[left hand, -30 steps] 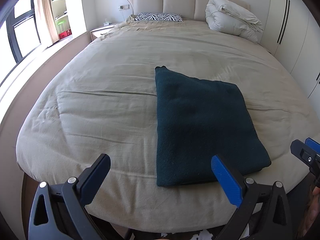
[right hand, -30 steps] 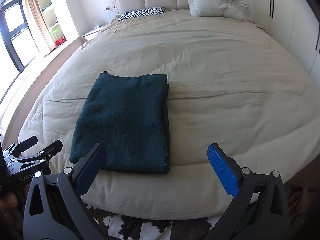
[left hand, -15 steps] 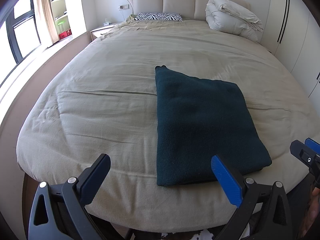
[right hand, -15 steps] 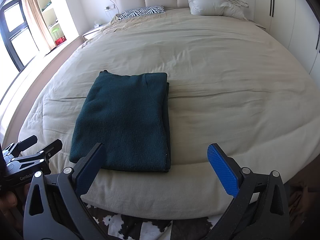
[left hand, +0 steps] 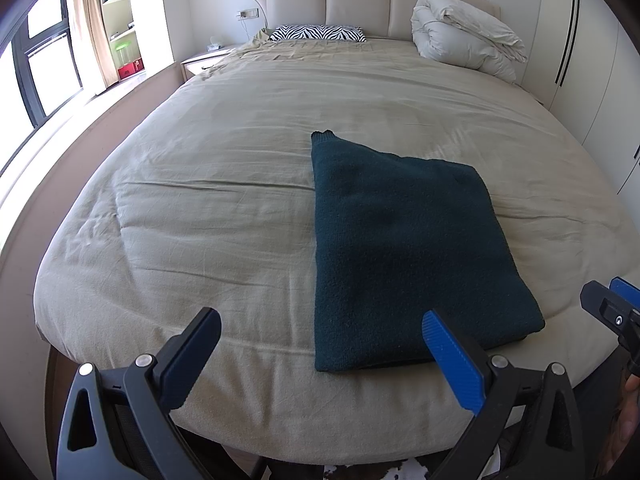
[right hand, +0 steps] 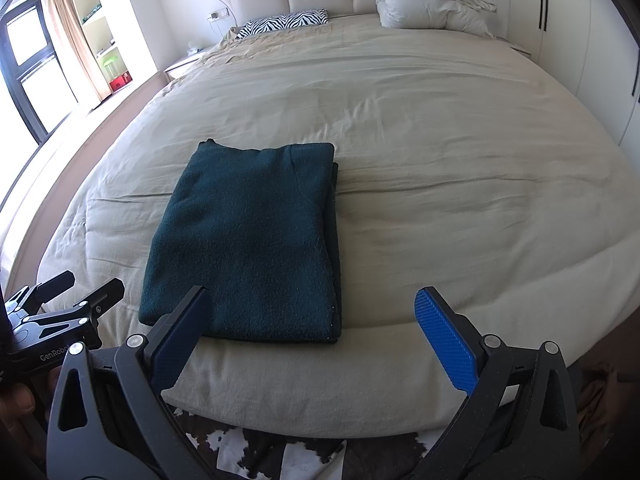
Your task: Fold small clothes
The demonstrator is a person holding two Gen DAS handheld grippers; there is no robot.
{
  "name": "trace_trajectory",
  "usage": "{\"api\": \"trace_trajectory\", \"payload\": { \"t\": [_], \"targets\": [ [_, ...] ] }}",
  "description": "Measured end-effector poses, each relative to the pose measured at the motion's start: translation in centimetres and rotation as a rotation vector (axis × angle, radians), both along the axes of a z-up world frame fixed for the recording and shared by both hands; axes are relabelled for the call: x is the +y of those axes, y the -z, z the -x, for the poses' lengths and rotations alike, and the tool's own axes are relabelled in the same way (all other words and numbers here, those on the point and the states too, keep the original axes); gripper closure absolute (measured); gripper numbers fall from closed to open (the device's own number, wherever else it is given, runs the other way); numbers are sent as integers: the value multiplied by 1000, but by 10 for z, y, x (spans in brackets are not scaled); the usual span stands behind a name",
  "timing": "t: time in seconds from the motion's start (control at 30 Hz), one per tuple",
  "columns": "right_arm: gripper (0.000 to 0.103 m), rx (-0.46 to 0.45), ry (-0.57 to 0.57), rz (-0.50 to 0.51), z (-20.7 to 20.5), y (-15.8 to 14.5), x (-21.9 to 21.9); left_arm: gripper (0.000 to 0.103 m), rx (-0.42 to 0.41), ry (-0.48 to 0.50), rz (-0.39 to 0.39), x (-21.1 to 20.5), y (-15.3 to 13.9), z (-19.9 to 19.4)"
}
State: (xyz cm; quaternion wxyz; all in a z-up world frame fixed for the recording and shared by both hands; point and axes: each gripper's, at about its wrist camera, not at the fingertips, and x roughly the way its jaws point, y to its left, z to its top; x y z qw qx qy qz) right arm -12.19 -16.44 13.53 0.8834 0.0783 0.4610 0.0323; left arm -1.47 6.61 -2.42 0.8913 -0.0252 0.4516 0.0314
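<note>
A dark green knit garment [left hand: 404, 248] lies folded into a neat rectangle near the foot edge of the beige bed [left hand: 224, 184]. It also shows in the right wrist view [right hand: 256, 240]. My left gripper [left hand: 320, 332] is open and empty, held off the foot of the bed, left of the garment's near edge. My right gripper [right hand: 312, 312] is open and empty, held off the bed's edge just right of the garment. Each gripper shows at the edge of the other's view: the right one [left hand: 612, 312] and the left one [right hand: 68, 300].
A zebra-print pillow [left hand: 316, 33] and a bundled white duvet [left hand: 464, 40] lie at the headboard. A nightstand [left hand: 204, 60] and windows stand at the left, white wardrobes [left hand: 580, 60] at the right. A cowhide rug [right hand: 272, 452] lies on the floor below.
The right wrist view has drawn back slightly from the bed. The garment and the left gripper have not moved.
</note>
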Motion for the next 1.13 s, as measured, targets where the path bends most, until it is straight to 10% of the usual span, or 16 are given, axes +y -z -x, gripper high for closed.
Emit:
{"api": "trace_trajectory", "payload": {
  "t": [1.13],
  "targets": [
    [0,12,-1,-12,-1,2,0,0,2,5,-7,9,1,1]
  ]
}}
